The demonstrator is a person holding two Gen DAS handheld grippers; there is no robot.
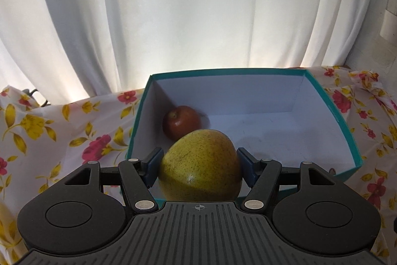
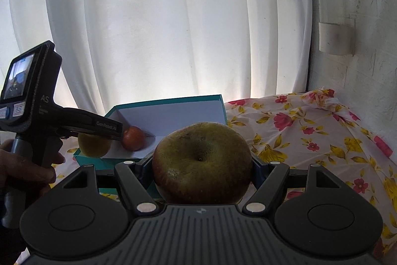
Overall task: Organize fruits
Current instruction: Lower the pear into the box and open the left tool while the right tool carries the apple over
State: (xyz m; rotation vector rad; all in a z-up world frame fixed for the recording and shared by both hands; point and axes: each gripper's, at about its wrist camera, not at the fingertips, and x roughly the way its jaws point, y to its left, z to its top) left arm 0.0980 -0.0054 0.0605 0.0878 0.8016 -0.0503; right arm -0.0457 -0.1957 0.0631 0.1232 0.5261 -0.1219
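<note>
My left gripper (image 1: 199, 160) is shut on a yellow-green pear (image 1: 200, 165) and holds it over the near edge of a teal box (image 1: 345, 131) with a white inside. A red apple (image 1: 181, 121) lies in the box's left part. My right gripper (image 2: 201, 165) is shut on a large green-yellow apple (image 2: 201, 163) with a reddish underside, held in front of the same box (image 2: 171, 101). In the right wrist view the left gripper (image 2: 49, 116) holds the pear (image 2: 94, 144) at the box's left end, with the red apple (image 2: 133, 138) beside it.
The table is covered by a white cloth with red and yellow flowers (image 2: 310, 138). White curtains (image 1: 198, 11) hang behind the box. A rough white wall (image 2: 359, 41) with a small fitting stands at the right.
</note>
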